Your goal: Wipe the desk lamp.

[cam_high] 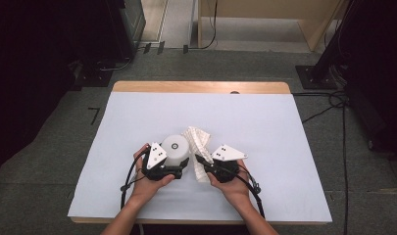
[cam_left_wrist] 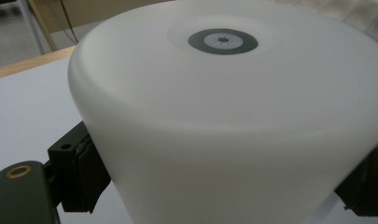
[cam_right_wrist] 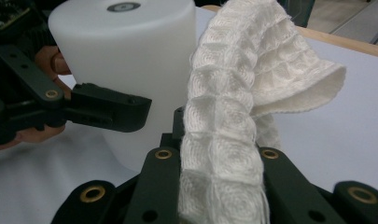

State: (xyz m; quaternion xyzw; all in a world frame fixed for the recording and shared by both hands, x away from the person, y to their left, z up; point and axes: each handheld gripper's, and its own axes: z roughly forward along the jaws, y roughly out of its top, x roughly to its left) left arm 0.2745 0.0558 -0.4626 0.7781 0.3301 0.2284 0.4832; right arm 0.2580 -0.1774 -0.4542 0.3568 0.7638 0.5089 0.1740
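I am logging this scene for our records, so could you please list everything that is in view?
White cylinder: one, matt white with a dark ring mark on top, upright near the middle of the table, clamped by the left gripper.
Waffle-weave cloth: one, cream white, beside the cylinder on its right, pinched in the right gripper.
Table: one, light wood with a white cover over most of it.
Floor cables: several, black, on the grey carpet to the right of the table.
Left gripper: one, black with a grey plate, shut on the cylinder's sides.
Right gripper: one, black with a grey plate, shut on the cloth.
Hands: two, coming in from the bottom edge, one holding each gripper.
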